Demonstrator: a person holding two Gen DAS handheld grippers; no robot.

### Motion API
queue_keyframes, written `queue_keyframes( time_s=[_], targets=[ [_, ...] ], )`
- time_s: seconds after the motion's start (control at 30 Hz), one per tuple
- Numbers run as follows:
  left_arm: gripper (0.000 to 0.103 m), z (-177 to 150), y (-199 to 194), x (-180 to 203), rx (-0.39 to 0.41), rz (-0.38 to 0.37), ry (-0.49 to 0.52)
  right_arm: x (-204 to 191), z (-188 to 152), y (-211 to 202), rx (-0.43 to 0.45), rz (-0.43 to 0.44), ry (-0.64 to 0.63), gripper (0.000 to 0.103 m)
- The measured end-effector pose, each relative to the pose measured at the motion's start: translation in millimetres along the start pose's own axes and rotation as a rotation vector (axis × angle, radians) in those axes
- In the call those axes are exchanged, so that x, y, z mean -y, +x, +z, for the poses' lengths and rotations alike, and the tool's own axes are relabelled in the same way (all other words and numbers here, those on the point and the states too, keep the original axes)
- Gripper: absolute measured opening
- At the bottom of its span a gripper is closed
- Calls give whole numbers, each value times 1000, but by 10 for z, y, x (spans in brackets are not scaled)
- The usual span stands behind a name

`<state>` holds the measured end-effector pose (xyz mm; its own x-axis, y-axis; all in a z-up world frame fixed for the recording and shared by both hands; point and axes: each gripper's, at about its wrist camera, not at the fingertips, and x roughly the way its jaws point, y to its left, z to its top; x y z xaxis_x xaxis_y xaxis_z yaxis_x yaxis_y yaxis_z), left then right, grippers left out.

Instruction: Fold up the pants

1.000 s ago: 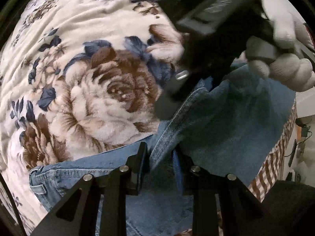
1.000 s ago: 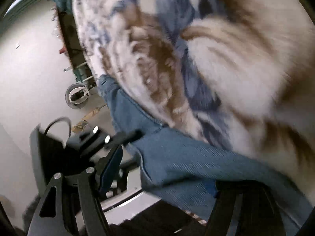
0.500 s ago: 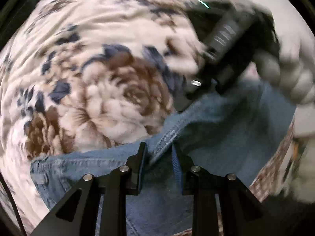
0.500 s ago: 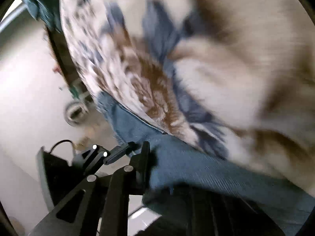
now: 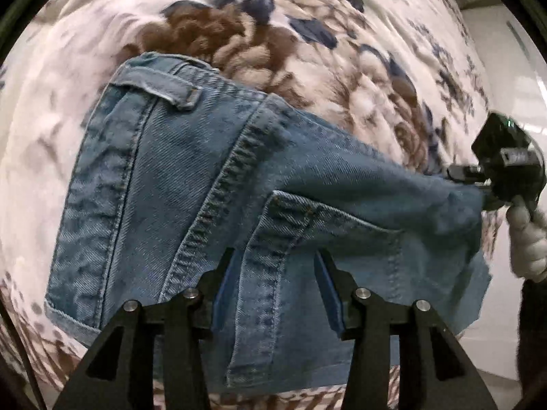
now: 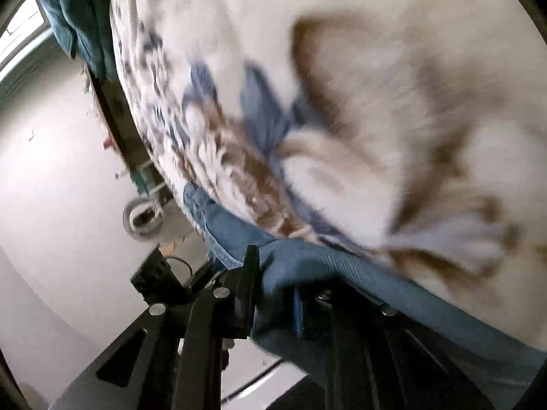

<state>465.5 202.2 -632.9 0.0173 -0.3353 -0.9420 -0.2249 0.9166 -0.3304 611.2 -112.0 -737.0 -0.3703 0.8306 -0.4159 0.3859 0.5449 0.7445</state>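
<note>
Here, denim pants [image 5: 212, 184] spread on floral blanket [image 5: 342, 34]; left gripper [image 5: 273, 283] jaws just opened, fabric between, unclamped; right gripper [image 6: 273, 294] clamped on pants edge.

Around the pants [image 5: 212, 184], open floral blanket [image 5: 307, 34] is left on the far side and to the left, where nothing stands (a soft, uneven surface). The right end of the pants is taken up by the right gripper [image 5: 478, 191] and a gloved hand [image 5: 526, 242]. Past the blanket's edge, bare pale floor [image 6: 58, 177] is seen, with a small wheel [image 6: 143, 218] and a dark frame [image 6: 116, 116] along that edge.
</note>
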Motion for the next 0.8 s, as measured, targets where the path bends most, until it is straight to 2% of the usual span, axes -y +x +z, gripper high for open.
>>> queue_keyframes(
  time_s=[0.07,0.1,0.13,0.17,0.23,0.27,0.3,0.33,0.4,0.47,0.5,0.57,0.67,0.73,0.77,0.8],
  targets=[
    [43,12,-21,-37,-3,-5,-16,-16,-37,-7,-18,11,-37,24],
    [43,10,-30,-42,-1,-8,-23,-39,-30,-37,-41,-29,-72,40],
    [43,10,-29,-48,-1,-8,-22,-115,-55,35,-58,-68,-104,51],
    [43,11,-30,-43,-2,-5,-16,-185,-85,135,-88,-88,-138,71],
    [43,13,-18,-46,-2,-6,-12,-348,-131,466,-192,-154,-228,75],
    [43,15,-11,-36,-4,-6,-9,-408,-151,619,-222,-226,-278,72],
    [43,21,9,-22,-6,-2,0,-438,-151,729,-235,-298,-309,48],
    [43,21,51,-8,-7,1,9,-434,-112,790,-248,-339,-292,30],
    [43,75,149,26,-13,3,24,-458,-6,642,-193,-314,-235,17],
    [43,76,171,18,-16,3,31,-556,59,371,-91,-334,-241,15],
    [43,85,183,16,-17,-2,25,-612,104,122,-4,-345,-233,15],
    [43,88,171,-21,-21,-8,-11,-709,117,-319,131,-417,-253,14],
    [43,96,75,-53,-21,-33,-104,-872,-126,-576,191,-479,-299,16],
    [43,103,-91,64,12,-67,-122,-904,-369,-758,214,-614,-380,41],
    [44,113,-198,192,47,-85,-114,-847,-487,-867,246,-690,-404,70],
    [49,121,-296,360,85,-112,-93,-830,-670,-901,275,-762,-435,78]
  ],
)
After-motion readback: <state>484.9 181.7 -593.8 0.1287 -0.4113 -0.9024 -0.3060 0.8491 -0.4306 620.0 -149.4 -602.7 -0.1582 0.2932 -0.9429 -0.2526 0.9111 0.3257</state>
